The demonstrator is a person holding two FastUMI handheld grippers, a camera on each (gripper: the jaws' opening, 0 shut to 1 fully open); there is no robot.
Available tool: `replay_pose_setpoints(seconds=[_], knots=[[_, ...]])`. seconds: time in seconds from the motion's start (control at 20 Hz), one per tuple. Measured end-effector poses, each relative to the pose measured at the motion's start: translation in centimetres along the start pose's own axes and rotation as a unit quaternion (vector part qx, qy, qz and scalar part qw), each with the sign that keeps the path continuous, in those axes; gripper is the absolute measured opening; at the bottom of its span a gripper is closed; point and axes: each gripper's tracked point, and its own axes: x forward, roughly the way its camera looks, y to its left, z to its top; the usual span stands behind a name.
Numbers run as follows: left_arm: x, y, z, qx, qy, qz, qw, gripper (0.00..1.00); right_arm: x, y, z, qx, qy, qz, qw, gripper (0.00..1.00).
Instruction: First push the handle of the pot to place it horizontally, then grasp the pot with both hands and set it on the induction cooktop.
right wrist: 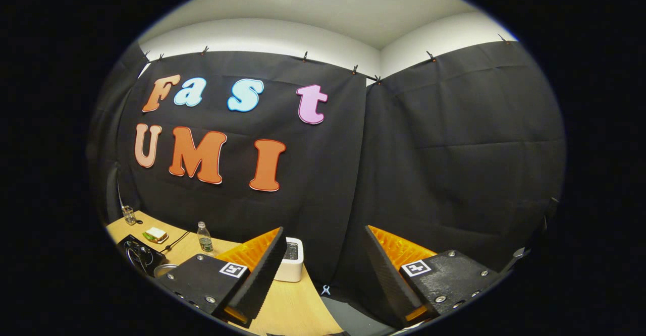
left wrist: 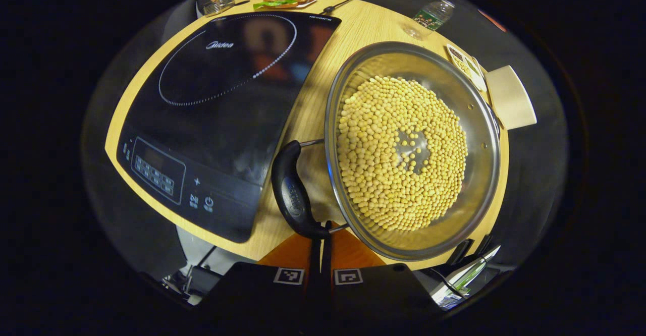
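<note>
While the left gripper (left wrist: 323,247) sits with fingers nearly together at the near end of the pot's black handle (left wrist: 292,194), grip on it unclear | pot (left wrist: 474,124) of yellow beans rests on the table (left wrist: 308,109), right of the induction cooktop (left wrist: 222,119); right gripper (right wrist: 323,270) spread wide, raised, facing the booth wall, holding nothing

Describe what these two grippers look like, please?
Each gripper has two wedge-shaped fingers on blocky dark bodies. Every body carries a small square black-and-white marker tag. On the right gripper, round screw heads dot the textured bodies and the fingers' sides are ribbed. The left gripper shows the same tags either side of its fingers.
</note>
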Motion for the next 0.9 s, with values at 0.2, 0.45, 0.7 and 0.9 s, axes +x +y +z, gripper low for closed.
replay_pose_setpoints(seconds=[0.2, 0.45, 0.7, 0.9], knots=[[0.3, 0.6, 2.8, 0.039, -0.030, 0.017, 0.999, 0.08, -0.2, 3.7, -1.1, 0.016, 0.025, 0.024, 0.999, 0.95], [-0.2, 1.1, 6.2, 0.074, -0.066, 0.022, 0.995, 0.14, -0.2, 5.2, -2.4, 0.006, 0.052, 0.023, 0.998, 0.95], [0.2, 0.4, 9.4, 0.121, -0.095, -0.004, 0.988, 0.08, -0.3, 5.5, -3.5, 0.000, 0.073, 0.010, 0.997, 0.98], [0.2, 0.7, 11.3, 0.154, -0.115, -0.014, 0.981, 0.08, -0.3, 6.2, -3.9, -0.003, 0.083, 0.007, 0.997, 0.98]])
